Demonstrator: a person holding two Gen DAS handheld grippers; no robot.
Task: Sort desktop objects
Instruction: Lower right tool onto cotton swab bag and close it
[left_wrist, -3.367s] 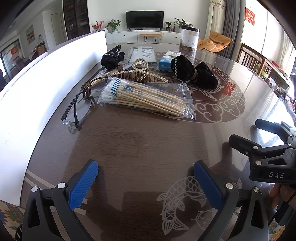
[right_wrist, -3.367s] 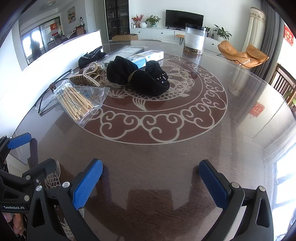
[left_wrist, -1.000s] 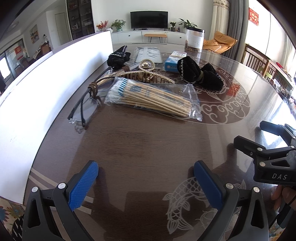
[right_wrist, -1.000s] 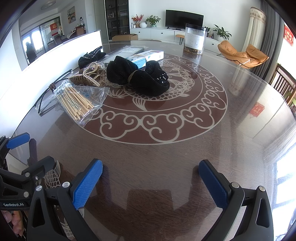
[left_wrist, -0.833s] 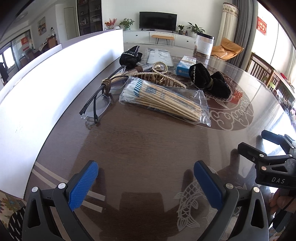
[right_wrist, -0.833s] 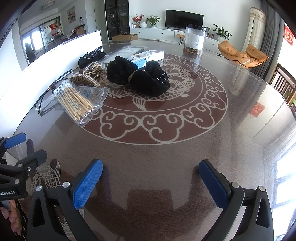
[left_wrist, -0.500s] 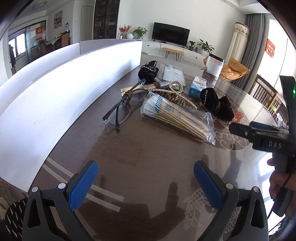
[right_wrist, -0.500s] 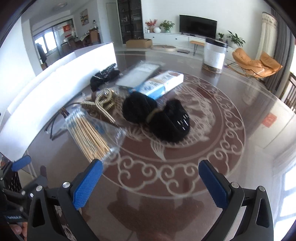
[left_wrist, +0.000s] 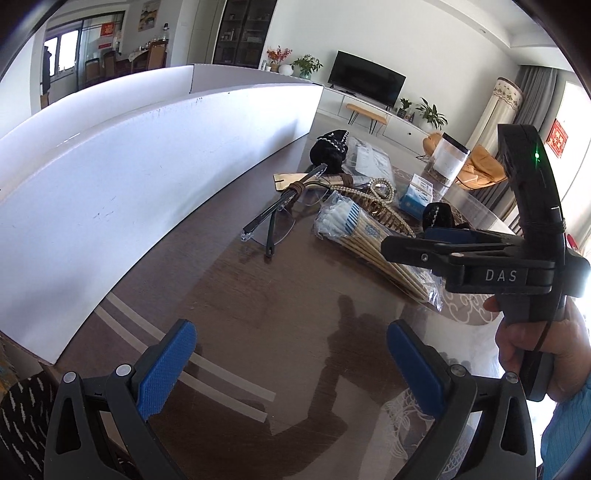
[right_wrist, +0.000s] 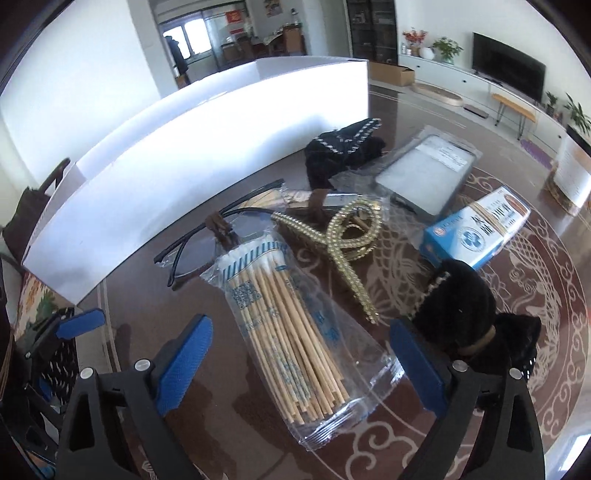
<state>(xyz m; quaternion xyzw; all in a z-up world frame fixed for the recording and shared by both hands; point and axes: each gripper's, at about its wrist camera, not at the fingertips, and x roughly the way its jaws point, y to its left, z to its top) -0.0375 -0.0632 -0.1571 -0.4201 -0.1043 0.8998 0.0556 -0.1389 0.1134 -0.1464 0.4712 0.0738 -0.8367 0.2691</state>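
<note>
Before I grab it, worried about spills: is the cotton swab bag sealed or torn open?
Cannot tell for sure. The cotton swab bag lies flat on the table, swabs bundled inside, none spilled; no tear shows.

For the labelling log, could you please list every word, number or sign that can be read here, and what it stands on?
"DAS": white letters on the black right gripper, whose jaws are closing.
Blue-and-white cardboard box: print too blurred.
Clear bag of cotton swabs: blue print unreadable.
Red wall hanging: unreadable.
</note>
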